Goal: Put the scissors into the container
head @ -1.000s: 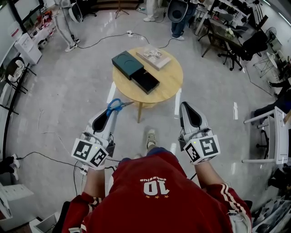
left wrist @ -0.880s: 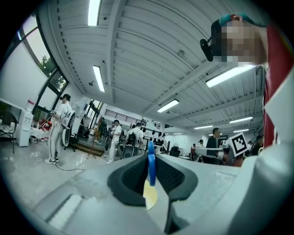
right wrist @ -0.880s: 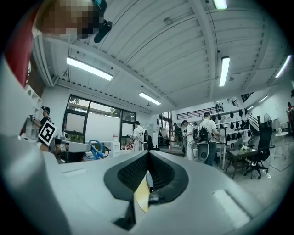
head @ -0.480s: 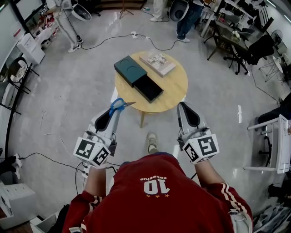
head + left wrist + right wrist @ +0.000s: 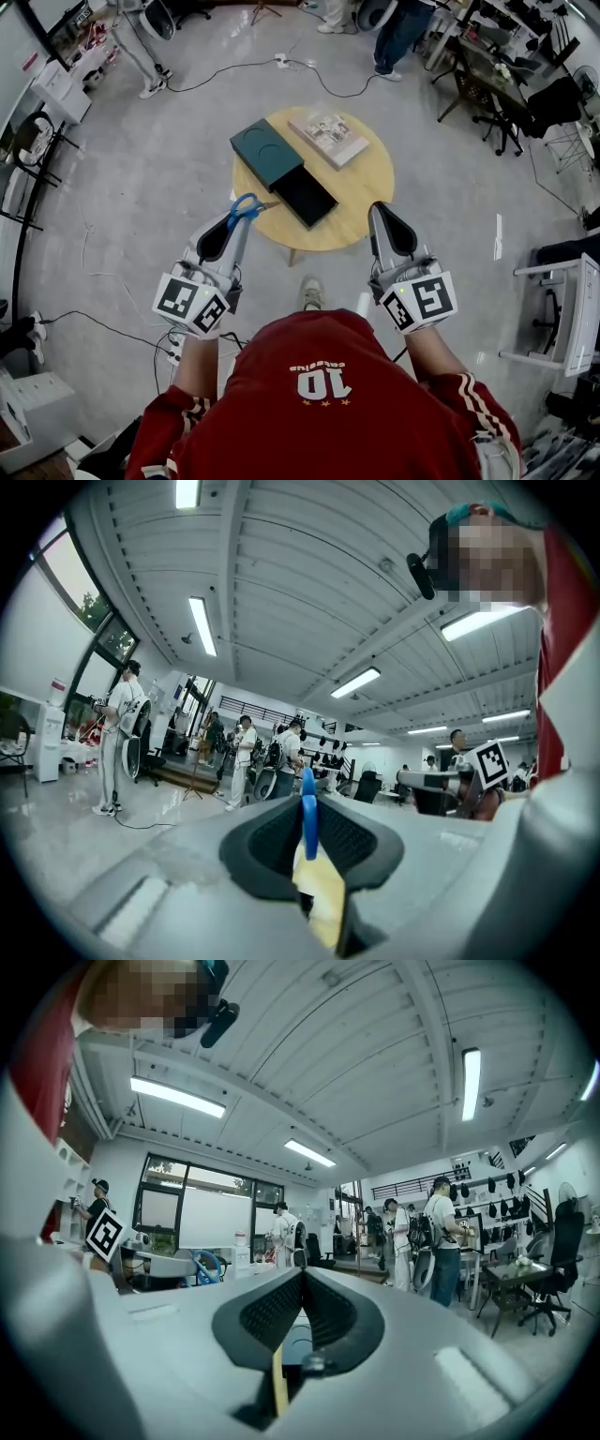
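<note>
Both tongs have advanced to the round desk (image 5: 366, 187) at frame centre. Left tongs (image 5: 240, 217) are clamped on the blue scissors (image 5: 246, 206), just left of the open black container (image 5: 306, 194). Right tongs (image 5: 379, 210) are together, empty. Carrying step, I judge; next, swing the scissors right and lower them over the container. Grey floor (image 5: 141, 187), busy workshop.

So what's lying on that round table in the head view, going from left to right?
Dark green flat box → open black container → book.
</note>
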`<state>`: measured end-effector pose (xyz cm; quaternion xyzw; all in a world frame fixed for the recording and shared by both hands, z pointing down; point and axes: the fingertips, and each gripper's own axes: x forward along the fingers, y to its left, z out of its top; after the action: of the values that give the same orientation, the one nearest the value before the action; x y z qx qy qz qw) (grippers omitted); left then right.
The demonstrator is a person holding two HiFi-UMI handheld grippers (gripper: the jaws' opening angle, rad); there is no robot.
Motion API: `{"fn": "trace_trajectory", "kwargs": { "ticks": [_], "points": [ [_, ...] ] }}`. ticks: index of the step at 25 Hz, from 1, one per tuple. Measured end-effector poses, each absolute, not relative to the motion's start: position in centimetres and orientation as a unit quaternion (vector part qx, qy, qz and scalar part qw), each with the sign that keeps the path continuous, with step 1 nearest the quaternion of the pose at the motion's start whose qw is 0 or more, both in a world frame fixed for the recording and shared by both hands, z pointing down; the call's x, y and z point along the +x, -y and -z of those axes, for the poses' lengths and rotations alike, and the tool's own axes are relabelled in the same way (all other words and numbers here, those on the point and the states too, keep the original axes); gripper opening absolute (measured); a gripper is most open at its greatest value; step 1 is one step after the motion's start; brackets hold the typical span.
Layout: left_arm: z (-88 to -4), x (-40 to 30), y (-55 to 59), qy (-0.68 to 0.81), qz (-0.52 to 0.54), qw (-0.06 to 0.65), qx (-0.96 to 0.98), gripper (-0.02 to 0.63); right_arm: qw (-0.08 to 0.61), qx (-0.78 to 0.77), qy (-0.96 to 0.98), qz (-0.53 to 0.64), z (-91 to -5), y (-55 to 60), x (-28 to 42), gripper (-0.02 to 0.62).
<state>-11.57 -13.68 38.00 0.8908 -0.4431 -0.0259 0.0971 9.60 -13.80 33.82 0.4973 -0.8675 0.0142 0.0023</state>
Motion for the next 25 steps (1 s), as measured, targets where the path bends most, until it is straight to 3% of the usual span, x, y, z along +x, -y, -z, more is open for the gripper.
{"fn": "trace_trajectory", "kwargs": {
  "ticks": [25],
  "points": [
    [-43.3,-4.8,25.3,0.450,-0.016,0.149,0.881,0.051,-0.021,0.458,0.887,-0.046,-36.2,26.3,14.7,-0.011]
  ]
}}
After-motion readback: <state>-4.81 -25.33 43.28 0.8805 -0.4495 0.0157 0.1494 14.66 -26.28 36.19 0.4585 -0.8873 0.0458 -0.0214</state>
